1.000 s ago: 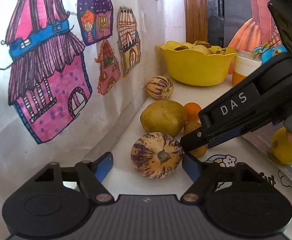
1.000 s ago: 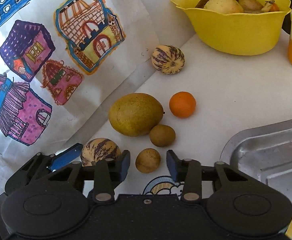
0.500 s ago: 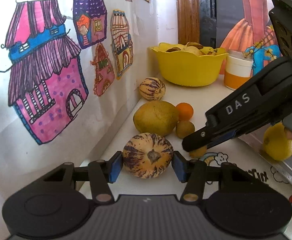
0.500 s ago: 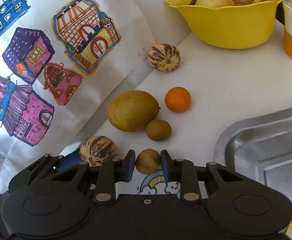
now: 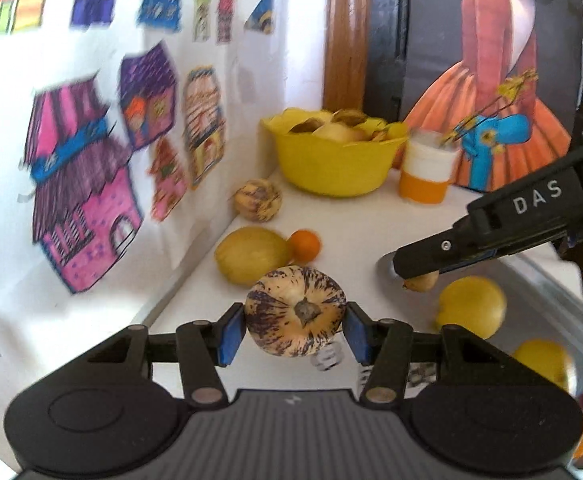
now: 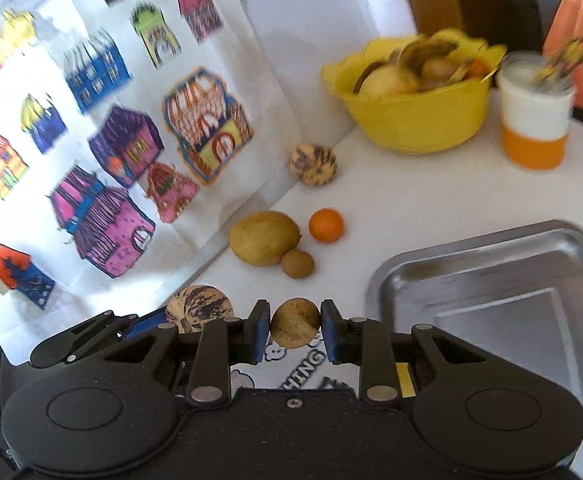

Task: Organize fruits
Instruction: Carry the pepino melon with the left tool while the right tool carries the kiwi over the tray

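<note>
We've got the left gripper (image 5: 295, 328) clamped on a striped melon (image 5: 295, 316), lifted clear of the counter (image 5: 355, 220). Our right gripper (image 6: 295, 326) pinches a small brown fruit (image 6: 294, 322), with the steel tray (image 6: 491, 280) just ahead to its right and the yellow bowl (image 6: 419, 124) far ahead.
</note>
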Demonstrator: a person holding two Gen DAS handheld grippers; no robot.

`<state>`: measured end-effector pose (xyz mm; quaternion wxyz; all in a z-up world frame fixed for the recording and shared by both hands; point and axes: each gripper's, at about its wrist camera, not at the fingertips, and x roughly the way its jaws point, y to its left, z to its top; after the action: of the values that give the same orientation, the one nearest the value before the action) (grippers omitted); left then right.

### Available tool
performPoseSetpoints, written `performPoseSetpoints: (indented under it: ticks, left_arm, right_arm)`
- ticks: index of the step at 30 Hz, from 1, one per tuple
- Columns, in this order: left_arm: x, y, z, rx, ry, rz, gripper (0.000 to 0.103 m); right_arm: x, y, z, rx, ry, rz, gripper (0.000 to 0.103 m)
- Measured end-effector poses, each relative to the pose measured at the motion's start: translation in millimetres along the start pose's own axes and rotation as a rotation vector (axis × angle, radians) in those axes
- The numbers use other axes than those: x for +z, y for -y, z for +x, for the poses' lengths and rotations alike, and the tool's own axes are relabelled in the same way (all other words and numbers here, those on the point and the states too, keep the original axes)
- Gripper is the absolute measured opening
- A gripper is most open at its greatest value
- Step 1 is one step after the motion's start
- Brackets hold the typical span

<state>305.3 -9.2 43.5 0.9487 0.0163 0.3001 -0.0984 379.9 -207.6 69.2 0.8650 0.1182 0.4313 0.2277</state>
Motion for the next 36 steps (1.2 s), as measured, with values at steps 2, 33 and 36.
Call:
performPoseSetpoints:
  ticks: [2, 33, 36]
  left_arm:
    - [5.8, 11.3, -4.8, -0.012, 0.012, 0.006, 0.057]
    - [18.6, 179.2, 46.9, -0.19, -0.059, 0.18, 0.057]
    - [14.2, 187.3, 53.3, -0.191, -0.088, 0.202, 0.057]
  right_arm:
    - [-2.7, 5.3, -19.2, -0.012, 0.029, -0.008, 0.03]
    - [-133.3, 114.1, -112.0, -0.25, 0.262, -0.254, 0.03]
    - [-141.2, 117.6, -108.3, -0.255, 0.256, -0.27, 0.03]
